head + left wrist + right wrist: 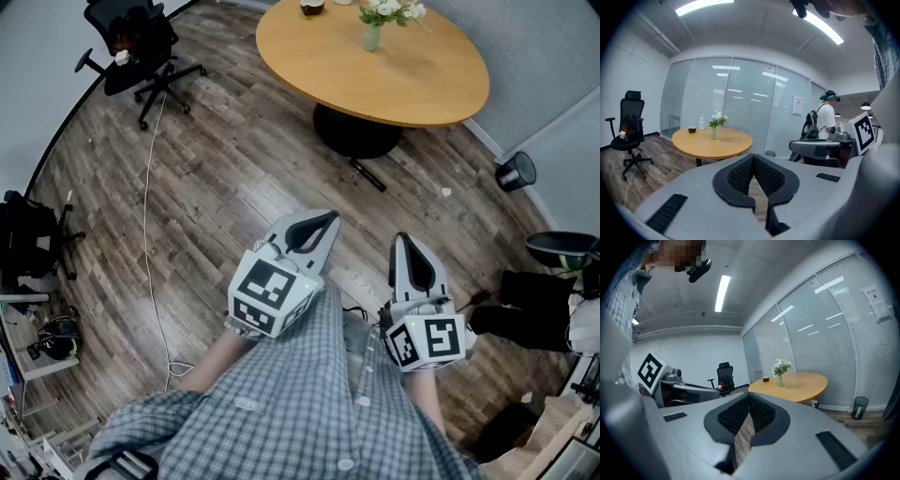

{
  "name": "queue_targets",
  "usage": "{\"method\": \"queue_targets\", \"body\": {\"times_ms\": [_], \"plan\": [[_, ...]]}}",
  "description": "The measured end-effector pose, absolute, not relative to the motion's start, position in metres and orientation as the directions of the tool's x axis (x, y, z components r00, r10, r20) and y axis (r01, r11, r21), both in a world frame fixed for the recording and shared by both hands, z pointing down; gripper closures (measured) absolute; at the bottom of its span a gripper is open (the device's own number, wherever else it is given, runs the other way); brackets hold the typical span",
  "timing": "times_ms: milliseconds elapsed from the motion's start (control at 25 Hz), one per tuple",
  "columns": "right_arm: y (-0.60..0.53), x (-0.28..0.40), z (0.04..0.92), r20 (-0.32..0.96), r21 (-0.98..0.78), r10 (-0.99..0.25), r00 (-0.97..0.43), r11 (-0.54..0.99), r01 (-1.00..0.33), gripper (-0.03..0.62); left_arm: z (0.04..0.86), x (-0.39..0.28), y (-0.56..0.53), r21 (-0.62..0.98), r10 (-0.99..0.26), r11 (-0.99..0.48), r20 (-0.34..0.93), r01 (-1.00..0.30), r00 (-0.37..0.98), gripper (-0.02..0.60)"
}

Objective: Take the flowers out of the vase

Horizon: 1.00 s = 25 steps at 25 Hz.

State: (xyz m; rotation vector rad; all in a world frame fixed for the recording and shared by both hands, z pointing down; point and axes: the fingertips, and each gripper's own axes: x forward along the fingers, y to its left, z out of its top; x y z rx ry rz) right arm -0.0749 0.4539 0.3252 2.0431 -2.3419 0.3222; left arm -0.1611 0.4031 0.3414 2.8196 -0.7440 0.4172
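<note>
Both pairs of jaws are pressed together with nothing between them. The left gripper point(753, 157) shows its black ribbed pads meeting at the tips, and the right gripper point(749, 394) looks the same. In the head view the two grippers sit side by side, apart from each other, just in front of a checked shirt point(281, 403). Each has its marker cube toward the person and its tips aimed out over the wood floor point(216, 169).

Ahead, well apart from both grippers, stands a round wooden table point(394, 80) on a dark pedestal. The flowers point(389, 11), white with green leaves, are upright in a small pale green vase point(372, 37) near the table's far side. A dark cup point(312, 7) sits on the table near the vase, and the left gripper view also shows a white bottle point(701, 123) there.

Farther out, a black chair point(141, 52) stands off to the left of the table, with a pale cable point(150, 187) trailing across the floor below it. A black bin point(516, 172) sits by the wall on the right. In the left gripper view, a person point(827, 119) with a backpack stands in the background.
</note>
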Motion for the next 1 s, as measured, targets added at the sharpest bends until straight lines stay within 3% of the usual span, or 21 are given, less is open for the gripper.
{"method": "queue_targets", "body": {"times_ms": [1000], "plan": [[0.471, -0.055, 0.335, 0.167, -0.175, -0.979, -0.115, 0.085, -0.981, 0.583, 0.346, -0.158, 0.414, 0.117, -0.477, -0.837, 0.325, -0.535, 0.817, 0.574]]}}
